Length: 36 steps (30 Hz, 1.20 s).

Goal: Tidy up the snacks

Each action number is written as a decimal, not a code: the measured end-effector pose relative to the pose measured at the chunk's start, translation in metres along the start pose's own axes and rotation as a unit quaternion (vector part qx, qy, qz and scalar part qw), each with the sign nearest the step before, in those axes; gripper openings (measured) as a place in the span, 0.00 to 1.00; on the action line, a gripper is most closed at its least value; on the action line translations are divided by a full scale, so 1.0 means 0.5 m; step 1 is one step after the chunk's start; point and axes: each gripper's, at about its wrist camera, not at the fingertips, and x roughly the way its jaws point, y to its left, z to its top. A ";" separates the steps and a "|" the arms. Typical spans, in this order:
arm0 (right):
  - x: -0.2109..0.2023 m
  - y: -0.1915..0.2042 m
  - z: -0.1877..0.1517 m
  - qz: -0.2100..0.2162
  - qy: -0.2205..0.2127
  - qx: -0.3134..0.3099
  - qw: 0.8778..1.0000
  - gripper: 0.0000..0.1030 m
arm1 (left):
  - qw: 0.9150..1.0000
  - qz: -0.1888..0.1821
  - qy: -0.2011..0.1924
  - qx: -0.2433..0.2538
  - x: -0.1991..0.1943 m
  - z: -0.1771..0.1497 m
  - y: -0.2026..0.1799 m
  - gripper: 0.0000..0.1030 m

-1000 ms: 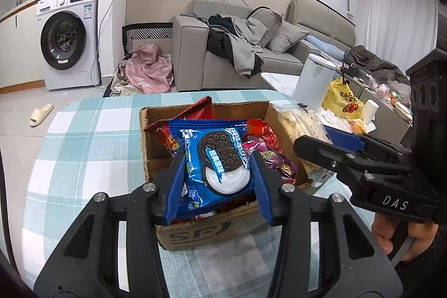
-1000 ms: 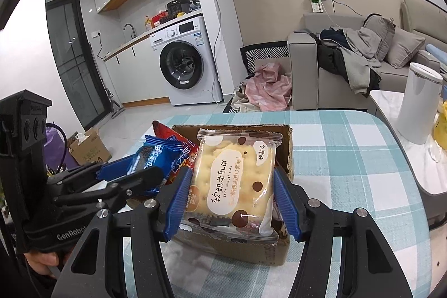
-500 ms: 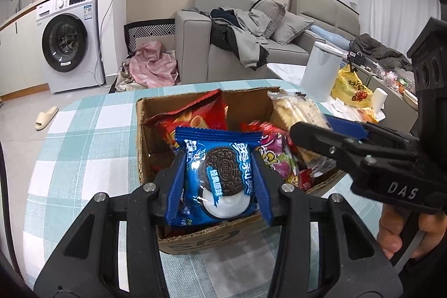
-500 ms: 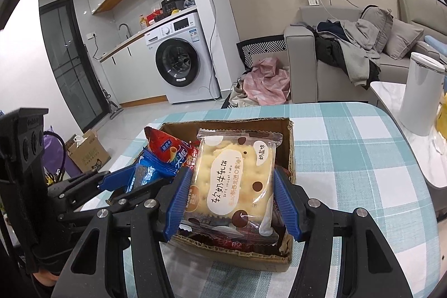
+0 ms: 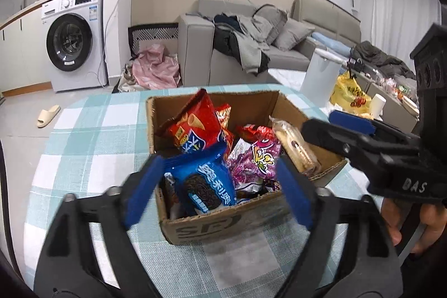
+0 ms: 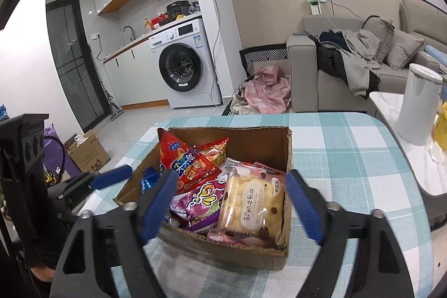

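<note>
Both tongs, left (image 5: 218, 187) and right (image 6: 230, 204), were opening over the box (image 5: 223, 222) on the table (image 5: 83, 147), pads clear, so cookies (image 5: 205, 183) and crackers (image 6: 254, 210) settled inside.

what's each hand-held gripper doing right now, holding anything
Left hand-held gripper: jaws opening, blue cookie pack between them, resting in the box, not held.
Right hand-held gripper: jaws opening, cracker pack between them, not held.

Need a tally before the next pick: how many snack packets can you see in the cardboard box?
5, possibly more buried: blue cookie packet front-left, red cone-snack bag back-left, orange-red bag behind it, purple packet centre, cream biscuit pack front-right.
</note>
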 end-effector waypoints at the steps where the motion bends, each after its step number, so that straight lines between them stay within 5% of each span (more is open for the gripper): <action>1: -0.008 0.000 -0.003 0.002 -0.004 -0.001 1.000 0.92 | 1.000 -0.001 -0.003 0.001 -0.009 -0.003 0.002 0.82; 6: -0.042 -0.006 -0.017 0.019 -0.017 0.002 1.000 0.99 | 1.000 0.009 -0.028 0.009 -0.060 -0.014 0.001 0.99; 23: -0.121 0.001 -0.103 0.040 -0.067 -0.019 0.997 1.00 | 0.996 0.036 -0.082 0.010 -0.194 -0.091 0.005 0.99; 36: -0.134 0.002 -0.167 0.028 -0.083 -0.041 0.995 1.00 | 0.994 0.065 -0.089 -0.005 -0.197 -0.157 0.036 0.99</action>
